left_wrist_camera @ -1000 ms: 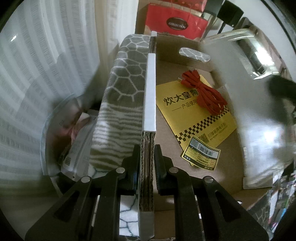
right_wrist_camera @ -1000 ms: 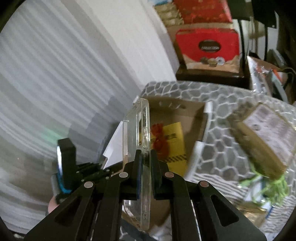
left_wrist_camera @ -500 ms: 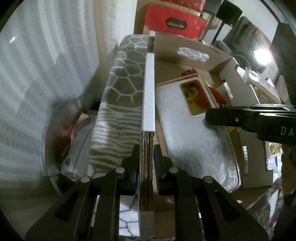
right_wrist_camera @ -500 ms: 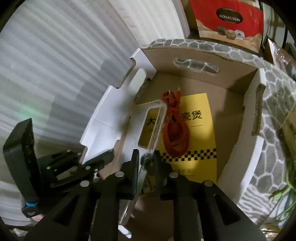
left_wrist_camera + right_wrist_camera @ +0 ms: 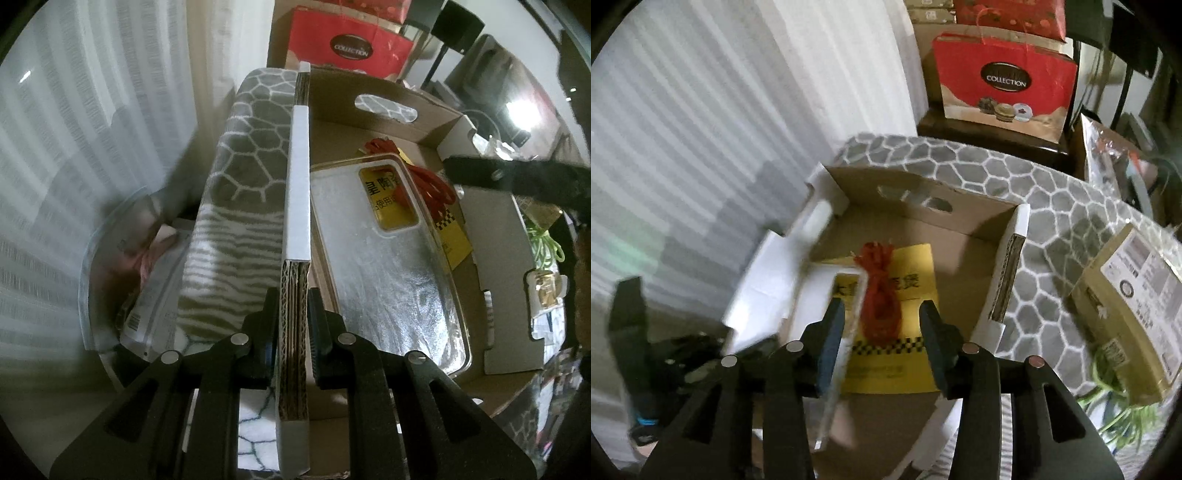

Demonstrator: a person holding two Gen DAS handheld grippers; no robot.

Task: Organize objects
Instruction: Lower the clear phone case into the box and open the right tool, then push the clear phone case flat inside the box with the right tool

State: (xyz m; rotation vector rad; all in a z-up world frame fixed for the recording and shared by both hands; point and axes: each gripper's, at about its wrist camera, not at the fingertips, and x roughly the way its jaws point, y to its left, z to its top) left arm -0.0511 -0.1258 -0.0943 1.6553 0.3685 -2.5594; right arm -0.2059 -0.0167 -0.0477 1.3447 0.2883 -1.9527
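Red bag (image 5: pixel 1004 81) reads "COLLECTION"; yellow booklet (image 5: pixel 916 284): Chinese print

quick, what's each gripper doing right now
left gripper: shut on the box wall.
right gripper: open, jaws just been opening; the clear phone case is released in the box.

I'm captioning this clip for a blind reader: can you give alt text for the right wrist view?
The right gripper, jaws just opened, hovers over an open cardboard box with a clear phone case by its left finger. On the box floor lie a yellow leaflet and a red cord.
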